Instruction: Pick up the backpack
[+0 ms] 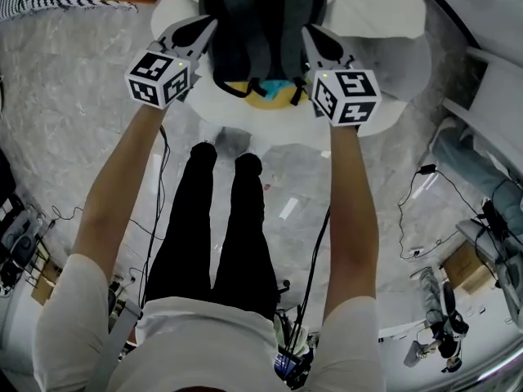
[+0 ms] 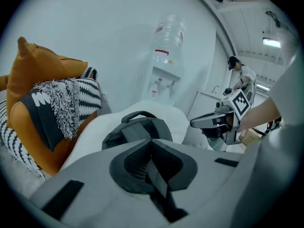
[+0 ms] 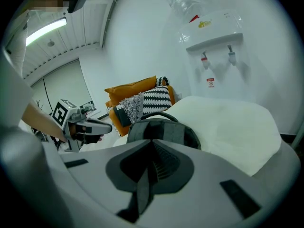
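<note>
Left gripper (image 2: 151,144): in its own view I read the jaws as pressed together, pad against pad, with nothing caught between them.
Left gripper position: from the head view it lies just beside the left flank of the backpack (image 1: 249,31); I cannot tell whether the tip touches the fabric.
Right gripper (image 3: 153,144): same reading, jaws closed on each other and holding nothing.
Right gripper position: just beside the backpack's right flank, level with the left one, so the bag sits between the two tools.
Backpack: dark grey, lying on the white cushion (image 1: 368,15) at the far middle of the scene, straps facing up, a yellow and blue patch (image 1: 274,95) at its near end.
Carry handle (image 2: 137,114): arches up at the bag's top end, just beyond the left tool's tip.
Cushion: large, pale, rounded, resting on the marbled floor (image 1: 82,96).
Far left: an orange pillow (image 2: 28,80) with a black-and-white striped pillow (image 2: 90,91) leaning against it.
Far wall: a water dispenser (image 2: 164,75) with a bottle on top.
Near: my operator's black-trousered legs (image 1: 216,227) standing just short of the cushion.
</note>
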Motion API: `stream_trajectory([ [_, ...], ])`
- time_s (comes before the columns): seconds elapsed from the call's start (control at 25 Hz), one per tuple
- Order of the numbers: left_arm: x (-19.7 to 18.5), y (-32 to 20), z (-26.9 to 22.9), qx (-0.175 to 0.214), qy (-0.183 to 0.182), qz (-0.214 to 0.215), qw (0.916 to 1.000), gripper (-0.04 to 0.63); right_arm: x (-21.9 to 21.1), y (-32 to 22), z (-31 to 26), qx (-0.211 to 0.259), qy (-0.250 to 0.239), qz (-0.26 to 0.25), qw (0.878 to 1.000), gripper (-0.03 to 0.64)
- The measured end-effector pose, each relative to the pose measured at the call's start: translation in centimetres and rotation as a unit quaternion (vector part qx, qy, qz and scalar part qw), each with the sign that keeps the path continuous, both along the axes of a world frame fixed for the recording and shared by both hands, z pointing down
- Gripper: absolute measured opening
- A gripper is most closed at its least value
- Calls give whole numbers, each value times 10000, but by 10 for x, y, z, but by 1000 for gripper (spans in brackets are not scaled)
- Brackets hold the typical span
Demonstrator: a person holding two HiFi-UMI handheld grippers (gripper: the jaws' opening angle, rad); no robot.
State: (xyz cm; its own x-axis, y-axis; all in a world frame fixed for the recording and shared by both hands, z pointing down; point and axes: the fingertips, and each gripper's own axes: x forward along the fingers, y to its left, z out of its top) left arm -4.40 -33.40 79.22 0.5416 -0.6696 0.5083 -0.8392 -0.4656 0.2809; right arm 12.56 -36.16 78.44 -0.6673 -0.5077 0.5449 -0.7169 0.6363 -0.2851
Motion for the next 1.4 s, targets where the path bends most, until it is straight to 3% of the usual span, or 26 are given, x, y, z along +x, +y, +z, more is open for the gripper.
stream_trajectory([
  [0.36,-4,-13,33,-186,69,75,9998,11,2,-9,36,-190,169,-86,9996,9],
  [0.56,-2,-18,46,-311,219,244,9990,101,7,-14,51,-215,308,-93,9993,9],
  [0.76,4,-27,59,-428,392,292,9979,149,9,-25,59,-187,376,-36,9991,13],
  [1.0,10,-34,71,-573,641,299,9959,160,9,-31,68,-225,408,13,9989,62],
  [1.4,18,-40,76,-558,718,521,9945,160,6,-45,82,-312,379,74,9988,159],
])
